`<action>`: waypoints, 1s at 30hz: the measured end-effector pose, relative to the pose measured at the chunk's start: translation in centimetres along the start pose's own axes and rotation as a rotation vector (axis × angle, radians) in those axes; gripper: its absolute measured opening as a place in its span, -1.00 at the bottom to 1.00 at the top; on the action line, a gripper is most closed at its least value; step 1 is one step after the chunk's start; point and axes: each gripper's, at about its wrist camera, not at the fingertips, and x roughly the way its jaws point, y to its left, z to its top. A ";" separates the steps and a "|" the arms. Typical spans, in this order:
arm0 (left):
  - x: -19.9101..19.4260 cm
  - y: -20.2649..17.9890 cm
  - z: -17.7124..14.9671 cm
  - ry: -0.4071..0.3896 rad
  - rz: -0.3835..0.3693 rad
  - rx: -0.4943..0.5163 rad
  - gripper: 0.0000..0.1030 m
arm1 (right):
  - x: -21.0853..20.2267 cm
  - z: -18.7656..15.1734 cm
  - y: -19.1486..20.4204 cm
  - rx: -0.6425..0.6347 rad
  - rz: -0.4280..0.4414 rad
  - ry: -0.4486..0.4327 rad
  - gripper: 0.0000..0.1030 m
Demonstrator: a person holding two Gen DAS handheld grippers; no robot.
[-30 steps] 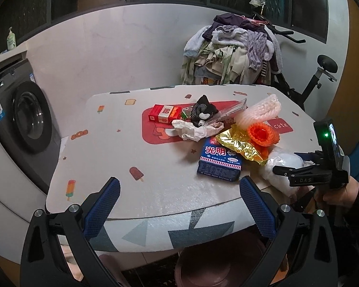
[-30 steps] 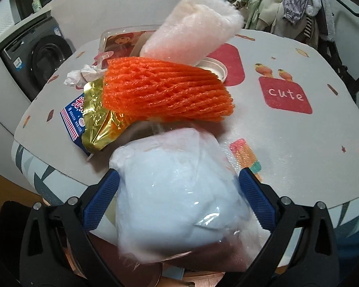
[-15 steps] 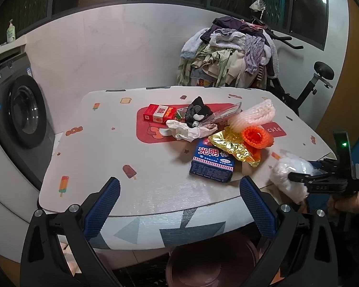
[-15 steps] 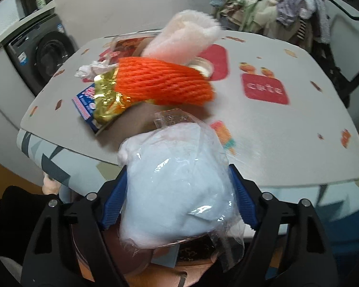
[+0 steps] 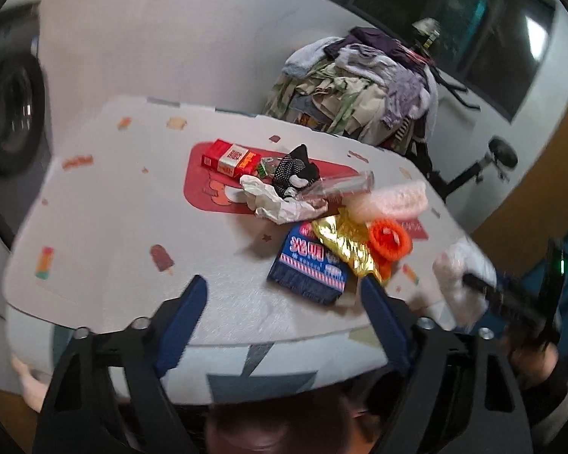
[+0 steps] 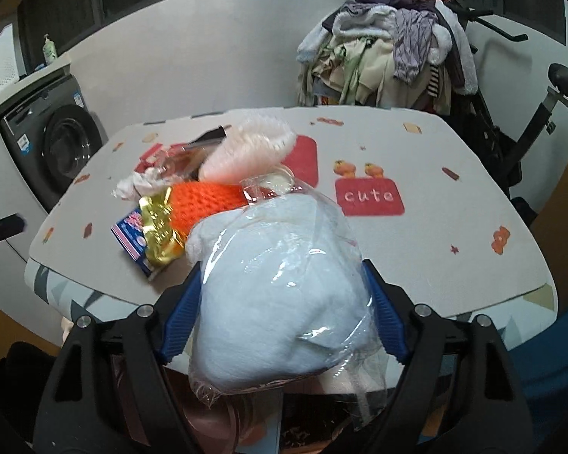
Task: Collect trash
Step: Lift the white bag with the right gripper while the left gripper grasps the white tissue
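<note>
My right gripper is shut on a clear plastic bag of white stuffing and holds it above the table's near edge. In the left wrist view the same bag hangs at the right. A blurred left gripper hovers at the table's front edge; its jaws are closing with nothing between them. Just beyond its tips lies a blue carton. Around the carton lie gold foil, an orange foam net, a pale foam net, crumpled tissue, a black mesh piece and a red box.
The white patterned table has a rounded front edge. A brownish round bin sits on the floor under that edge. A washing machine stands at the left. Behind the table are a heap of clothes and an exercise bike.
The right gripper's jaws closed onto the plastic bag and lifted it off the table edge. The left gripper rolled, shifted along the table front, and its jaws narrowed.
</note>
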 end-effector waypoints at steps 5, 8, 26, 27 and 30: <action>5.0 3.3 3.7 0.063 -0.096 -0.265 0.27 | -0.1 0.2 -0.2 0.005 -0.010 -0.012 0.53; 9.6 4.6 5.7 0.134 -0.136 -0.398 0.27 | 0.0 0.1 -0.9 0.025 -0.012 -0.010 0.53; 12.8 2.8 10.5 0.149 0.182 -0.097 -0.60 | -0.2 0.1 -3.7 0.090 -0.009 -0.017 0.53; 12.0 2.5 10.8 0.135 0.209 -0.043 -0.60 | -0.2 0.2 -3.5 0.088 -0.004 -0.019 0.53; 9.7 1.9 11.1 0.099 0.267 0.066 -0.60 | -0.7 0.2 -2.5 0.076 0.011 -0.028 0.53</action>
